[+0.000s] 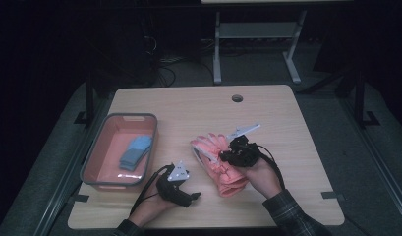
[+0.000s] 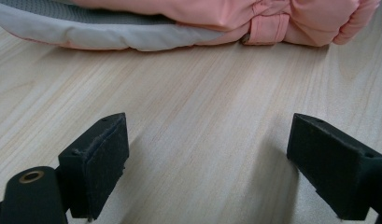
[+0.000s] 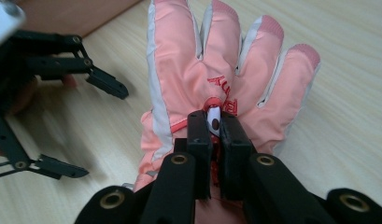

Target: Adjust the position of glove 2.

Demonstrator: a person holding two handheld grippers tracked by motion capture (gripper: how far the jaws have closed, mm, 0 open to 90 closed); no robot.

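Two black jaws of the right gripper (image 3: 215,128) rise close before the lens in the right gripper view, pressed almost together on a small white tab with red print on the back of a pink glove (image 3: 212,79). The glove lies flat on the pale wooden table (image 3: 347,140), its four fingers pointing away from the camera, grey strips running between them and red lettering across the knuckle area.

Beyond the glove in that view, the left gripper (image 3: 79,128) stands with its jaws spread wide and nothing between them, resting low over the table just beside the glove's thumb edge. In the left gripper view, its two pads (image 2: 97,161) sit well apart above bare wood, with the glove's pink cuff and grey lining (image 2: 188,21) lying across the far side, clear of the jaws.

From the high view, the glove (image 1: 219,162) lies near the table's middle, toward the person's side, under the right gripper (image 1: 227,155). The left gripper (image 1: 188,192) is near the front edge. A pink tray (image 1: 93,169) with grey rim sits at the left, holding a folded blue cloth (image 1: 135,151).
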